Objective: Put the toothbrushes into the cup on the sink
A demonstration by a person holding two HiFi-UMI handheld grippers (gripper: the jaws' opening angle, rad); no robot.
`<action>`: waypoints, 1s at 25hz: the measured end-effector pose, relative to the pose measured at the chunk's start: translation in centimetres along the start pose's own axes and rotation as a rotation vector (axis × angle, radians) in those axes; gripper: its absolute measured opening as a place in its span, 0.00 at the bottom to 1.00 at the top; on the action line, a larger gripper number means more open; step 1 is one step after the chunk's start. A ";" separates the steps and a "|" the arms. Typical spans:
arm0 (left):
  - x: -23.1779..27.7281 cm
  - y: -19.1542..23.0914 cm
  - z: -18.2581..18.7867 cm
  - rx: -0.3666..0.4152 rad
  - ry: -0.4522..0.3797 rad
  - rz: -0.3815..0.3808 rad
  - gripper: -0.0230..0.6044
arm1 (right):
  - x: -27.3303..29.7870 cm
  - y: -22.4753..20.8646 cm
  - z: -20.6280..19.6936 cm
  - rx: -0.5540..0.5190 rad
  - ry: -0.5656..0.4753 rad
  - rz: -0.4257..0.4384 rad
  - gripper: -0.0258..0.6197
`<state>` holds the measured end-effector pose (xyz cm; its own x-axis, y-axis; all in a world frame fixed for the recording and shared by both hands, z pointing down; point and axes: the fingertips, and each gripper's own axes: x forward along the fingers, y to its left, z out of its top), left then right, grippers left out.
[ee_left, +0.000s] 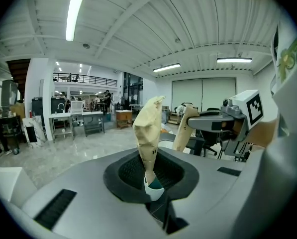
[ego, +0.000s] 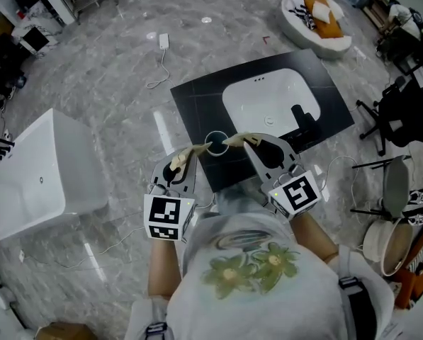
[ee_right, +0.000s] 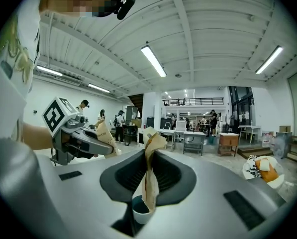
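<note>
Nearest us, the person's pale shirt (ego: 243, 261) with a flower print. Just past it sit the two marker cubes, one on each gripper.

Left gripper (ego: 185, 160): jaws pinched on the butt end of a toothbrush in a tan paper sleeve, the left toothbrush (ee_left: 148, 128). Its length runs out along the jaws. Right gripper (ego: 252, 147): clamped the same way on the right toothbrush (ee_right: 150, 168), also paper-wrapped, with a pale rounded end just visible at the grip.

The cup (ego: 216, 142) stands on the black counter (ego: 193, 105) just beside the front left corner of the white sink (ego: 268, 101). We see it from above as a ring.

Key relation, from the head view:
- The cup lies between the two grippers and slightly ahead of them.
- Both brushes point inward, so their free tips converge on its rim from either side.
- The right tip appears to be at the rim or over it. The left tip is just beside the rim.
- We cannot tell how high either tip is above the mouth.

Our judgement: the right hand is the nearer to a drop. Both long axes lie closer to flat than upright, so each needs tipping tip-down before the jaws let go.
</note>
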<state>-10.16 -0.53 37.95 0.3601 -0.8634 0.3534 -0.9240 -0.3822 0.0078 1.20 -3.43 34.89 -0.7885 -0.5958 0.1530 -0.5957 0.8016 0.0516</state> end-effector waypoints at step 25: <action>5.6 5.9 -0.9 -0.063 0.053 0.003 0.11 | 8.8 -2.2 -3.9 0.044 0.096 0.089 0.14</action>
<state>-13.73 -7.32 40.79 0.3518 -0.8453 0.4022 -0.9319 -0.3568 0.0653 -3.80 -10.21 39.93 -0.8212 -0.5135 0.2489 -0.5323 0.8465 -0.0096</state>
